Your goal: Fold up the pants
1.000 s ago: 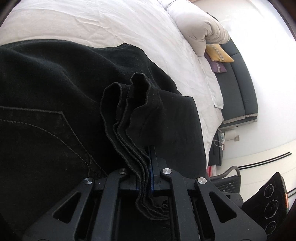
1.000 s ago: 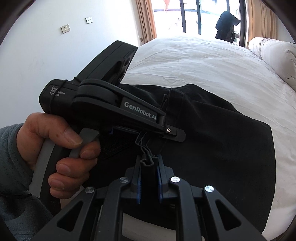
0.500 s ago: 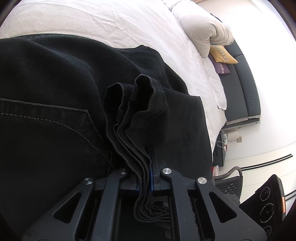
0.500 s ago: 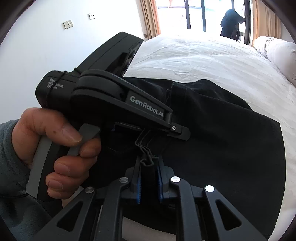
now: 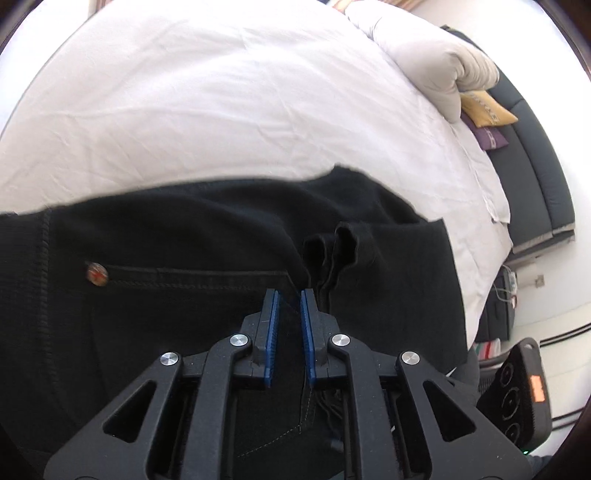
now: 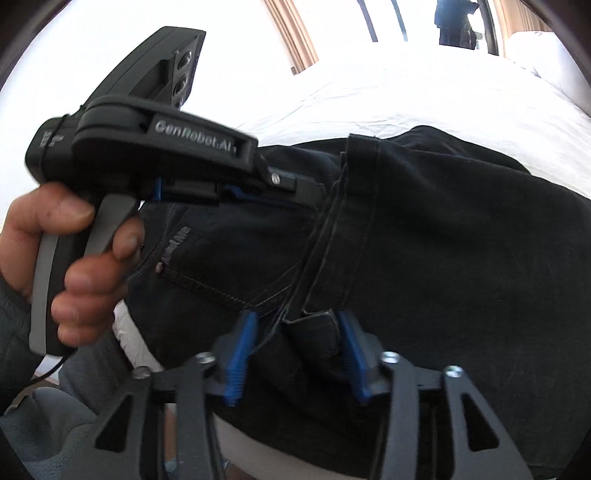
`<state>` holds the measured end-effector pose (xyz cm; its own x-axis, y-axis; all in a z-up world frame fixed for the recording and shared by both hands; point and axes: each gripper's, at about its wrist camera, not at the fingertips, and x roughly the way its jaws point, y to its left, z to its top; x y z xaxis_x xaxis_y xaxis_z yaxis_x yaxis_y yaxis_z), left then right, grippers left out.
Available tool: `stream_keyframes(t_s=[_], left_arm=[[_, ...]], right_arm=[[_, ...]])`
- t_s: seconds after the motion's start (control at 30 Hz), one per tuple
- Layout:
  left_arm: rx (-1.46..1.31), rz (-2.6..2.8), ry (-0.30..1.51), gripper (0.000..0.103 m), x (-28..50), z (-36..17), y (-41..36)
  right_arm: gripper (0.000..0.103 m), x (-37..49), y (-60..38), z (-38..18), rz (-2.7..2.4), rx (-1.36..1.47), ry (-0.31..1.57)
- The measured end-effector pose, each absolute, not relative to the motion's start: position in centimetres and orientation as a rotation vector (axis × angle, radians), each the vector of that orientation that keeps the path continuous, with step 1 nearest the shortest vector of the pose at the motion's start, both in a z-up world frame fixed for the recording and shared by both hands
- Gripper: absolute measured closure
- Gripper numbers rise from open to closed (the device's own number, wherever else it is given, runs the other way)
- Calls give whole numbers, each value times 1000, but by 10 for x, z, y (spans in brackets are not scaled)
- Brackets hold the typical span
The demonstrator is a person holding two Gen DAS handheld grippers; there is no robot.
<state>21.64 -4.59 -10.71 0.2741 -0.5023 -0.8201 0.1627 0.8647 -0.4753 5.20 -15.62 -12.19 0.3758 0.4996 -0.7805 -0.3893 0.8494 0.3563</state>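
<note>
The black pants (image 5: 177, 266) lie folded on the white bed; they also show in the right wrist view (image 6: 424, 229). My left gripper (image 5: 289, 295) is open just above them, with the bunched leg hems (image 5: 338, 251) lying free just right of its tips. My right gripper (image 6: 297, 321) is open, its blue pads (image 6: 240, 343) spread either side of a fold of hem that rests between them without being pinched. The left gripper's body (image 6: 147, 147), held in a hand, shows in the right wrist view above the pants.
The white bed sheet (image 5: 221, 103) stretches beyond the pants. A pillow (image 5: 436, 62) lies at the far right, with a dark sofa (image 5: 532, 170) and cushions beside the bed. Curtains and a window (image 6: 369, 29) are at the back. The pants lie near the bed's front edge.
Both grippers were shut on the bunched leg hems; both have opened and let the cloth drop onto the folded pants. The left gripper has drawn back and tilted.
</note>
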Motion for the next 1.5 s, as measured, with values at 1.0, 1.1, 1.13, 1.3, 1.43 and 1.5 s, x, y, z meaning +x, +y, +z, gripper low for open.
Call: stream_keyframes(t_s=[1.0, 1.1, 1.13, 1.3, 1.43, 1.5], left_arm=[[-228, -766, 1247, 92, 144, -155, -127], [-239, -768, 1252, 92, 148, -159, -116], [-248, -769, 1253, 92, 148, -160, -115], [-286, -773, 1259, 92, 154, -167, -122], [-299, -777, 1248, 92, 153, -169, -112], [-304, -778, 1241, 92, 153, -169, -109]], right_arm=[[47, 187, -384, -185, 731, 918, 1227], [53, 222, -400, -198, 744, 1031, 1157], [53, 228, -405, -199, 739, 1049, 1136], [52, 212, -405, -199, 745, 1043, 1147], [53, 148, -400, -198, 783, 1065, 1190], [52, 115, -406, -196, 780, 1062, 1238]])
